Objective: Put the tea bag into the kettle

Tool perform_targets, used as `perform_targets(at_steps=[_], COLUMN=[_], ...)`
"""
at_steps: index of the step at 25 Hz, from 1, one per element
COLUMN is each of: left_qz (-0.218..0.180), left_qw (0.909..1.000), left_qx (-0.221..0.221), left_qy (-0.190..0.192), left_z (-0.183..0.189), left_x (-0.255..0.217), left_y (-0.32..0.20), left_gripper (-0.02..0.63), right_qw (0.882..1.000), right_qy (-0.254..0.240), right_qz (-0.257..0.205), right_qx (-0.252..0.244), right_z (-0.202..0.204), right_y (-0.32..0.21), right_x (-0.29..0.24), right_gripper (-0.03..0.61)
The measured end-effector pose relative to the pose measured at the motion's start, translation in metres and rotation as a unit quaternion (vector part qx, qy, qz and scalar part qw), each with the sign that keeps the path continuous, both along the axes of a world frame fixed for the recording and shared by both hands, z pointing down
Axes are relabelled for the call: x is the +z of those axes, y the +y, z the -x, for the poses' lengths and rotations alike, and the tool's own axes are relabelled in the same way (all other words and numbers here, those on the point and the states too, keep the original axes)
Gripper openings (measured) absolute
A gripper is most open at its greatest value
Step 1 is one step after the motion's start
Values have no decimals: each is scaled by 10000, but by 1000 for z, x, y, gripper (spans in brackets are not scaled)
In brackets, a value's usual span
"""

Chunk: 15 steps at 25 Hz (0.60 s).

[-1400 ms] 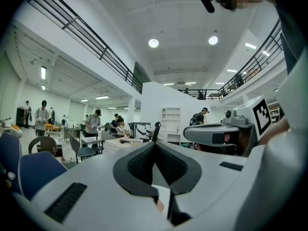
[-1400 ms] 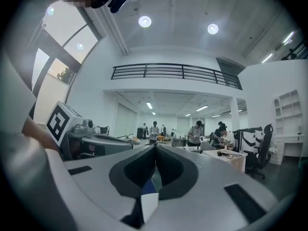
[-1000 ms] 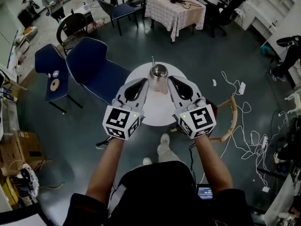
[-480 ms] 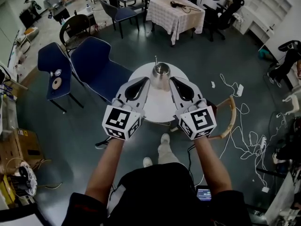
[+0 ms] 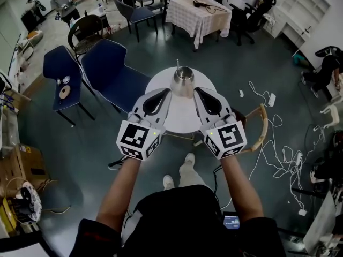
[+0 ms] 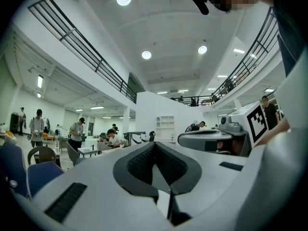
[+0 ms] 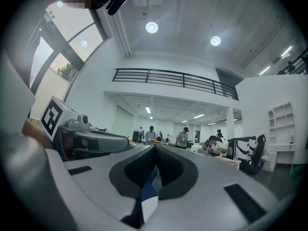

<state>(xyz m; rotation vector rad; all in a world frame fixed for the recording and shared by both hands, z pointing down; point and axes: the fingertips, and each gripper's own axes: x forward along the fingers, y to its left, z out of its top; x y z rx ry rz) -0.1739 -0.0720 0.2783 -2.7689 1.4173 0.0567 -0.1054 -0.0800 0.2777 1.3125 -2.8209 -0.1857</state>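
Hovering just short of the kettle [image 5: 183, 80] on the round white counter [image 5: 181, 121], the right tongs [image 7: 154, 150] pinch a blue-and-white tea bag [image 7: 150, 189]; the left tongs [image 6: 154, 147] are closed, tips touching.

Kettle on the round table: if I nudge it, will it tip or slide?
The kettle looks like shiny metal and stands upright, so it would probably slide on the smooth white table rather than tip. It stands near the table's far edge, so a forward push seems risky.
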Motion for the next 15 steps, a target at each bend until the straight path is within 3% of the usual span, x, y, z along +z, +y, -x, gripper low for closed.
perform_targets(at_steps=[15], left_qz=[-76], left_qw=[9999], left_qx=[68], left_qy=[-16], left_z=[-6], left_x=[-8], left_y=[20], left_gripper=[15], right_qw=[9999], right_qy=[-41], right_qz=[-94], right_qx=[16], right_z=[-3], right_y=[17], right_x=[-10], right_gripper=[18])
